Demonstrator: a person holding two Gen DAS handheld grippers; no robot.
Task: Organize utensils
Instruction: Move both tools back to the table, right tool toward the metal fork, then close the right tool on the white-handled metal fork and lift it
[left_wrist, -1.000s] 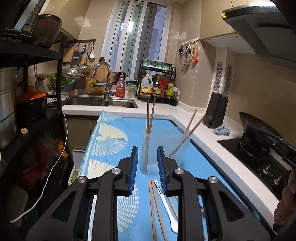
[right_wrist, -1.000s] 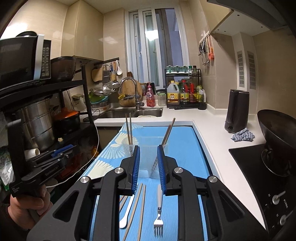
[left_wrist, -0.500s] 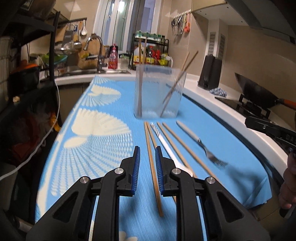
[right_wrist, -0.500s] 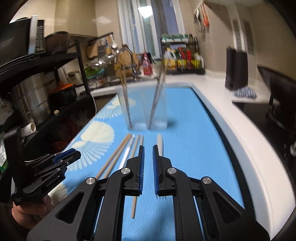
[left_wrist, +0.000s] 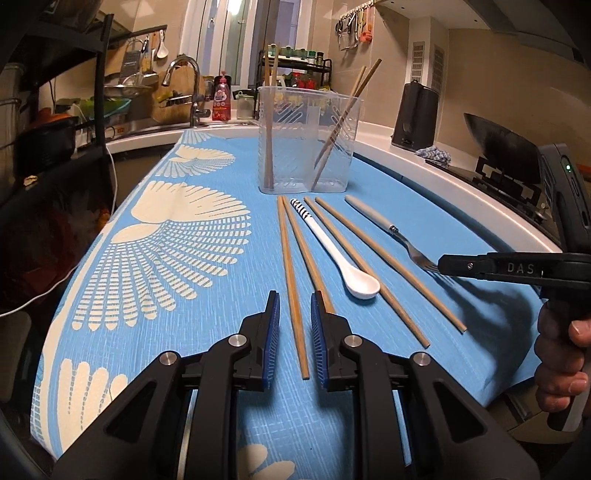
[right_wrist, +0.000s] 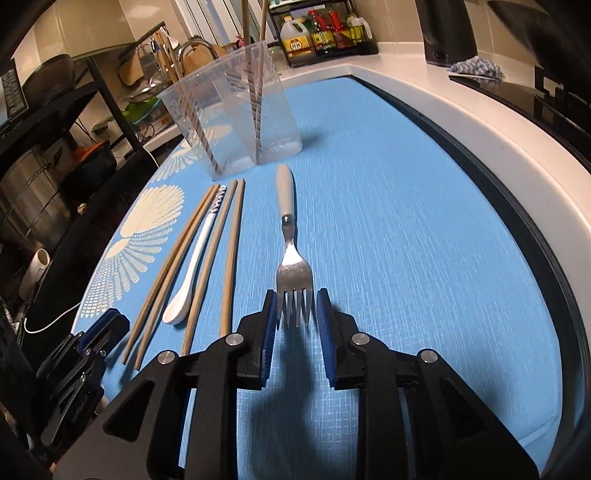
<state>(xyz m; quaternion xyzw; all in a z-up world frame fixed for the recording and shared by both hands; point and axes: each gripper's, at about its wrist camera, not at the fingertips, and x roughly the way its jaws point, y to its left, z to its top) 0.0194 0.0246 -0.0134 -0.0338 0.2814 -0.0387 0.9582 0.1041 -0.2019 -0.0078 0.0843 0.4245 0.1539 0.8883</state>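
A clear plastic holder with several chopsticks in it stands on the blue mat; it also shows in the right wrist view. In front of it lie wooden chopsticks, a white spoon and a fork. My left gripper is open, low over the mat, with the leftmost chopstick between its jaws. My right gripper is open with the fork's tines between its jaws; it also shows in the left wrist view.
A sink and tap lie behind the mat. A black kettle and a cloth sit on the white counter at the right, beside a stove with a wok. A black rack with pots stands at the left.
Both grippers have dropped low to the mat and moved forward. The left one now straddles a chopstick, the right one the fork tines. Both jaws stand a little wider than half a second ago.
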